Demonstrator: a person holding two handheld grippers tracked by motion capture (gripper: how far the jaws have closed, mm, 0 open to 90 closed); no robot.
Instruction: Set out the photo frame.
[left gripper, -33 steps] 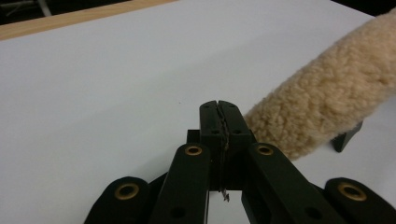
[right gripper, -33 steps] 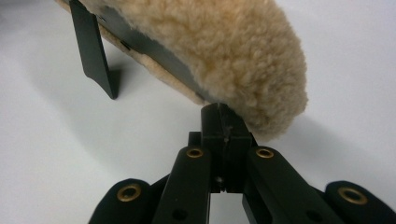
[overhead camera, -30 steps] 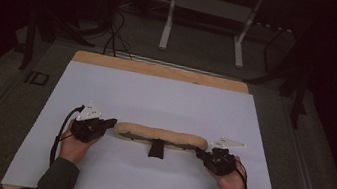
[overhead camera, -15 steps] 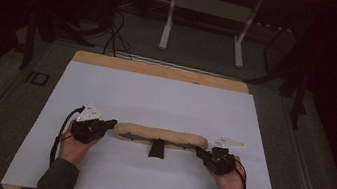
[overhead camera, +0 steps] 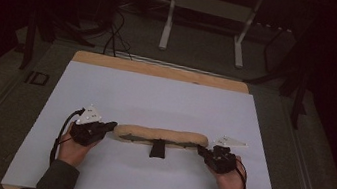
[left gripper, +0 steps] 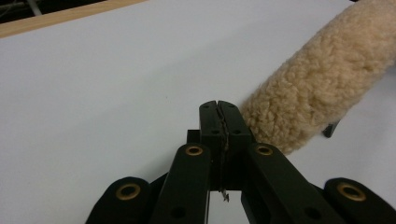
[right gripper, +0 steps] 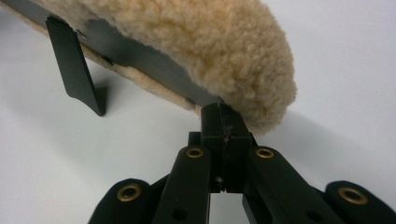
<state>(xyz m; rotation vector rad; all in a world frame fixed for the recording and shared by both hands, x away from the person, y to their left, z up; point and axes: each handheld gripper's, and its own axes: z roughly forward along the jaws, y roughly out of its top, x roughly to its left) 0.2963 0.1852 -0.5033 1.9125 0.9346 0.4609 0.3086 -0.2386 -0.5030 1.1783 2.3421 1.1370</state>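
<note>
My two grippers at the ends of a fuzzy pad

My left gripper (overhead camera: 112,127) and right gripper (overhead camera: 201,152) have fingers pressed together, beside the fuzzy pad (overhead camera: 163,135) on the tabletop (overhead camera: 156,93). I might push it crooked.

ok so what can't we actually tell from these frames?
- Left tool: jaws closed beside the fleece strap pad; whether they pinch any of it is hidden by the jaws themselves in the left gripper view.
- Right tool: its tips hide the contact with the pad's dark edge.
- High view: black tab too small to identify.
</note>
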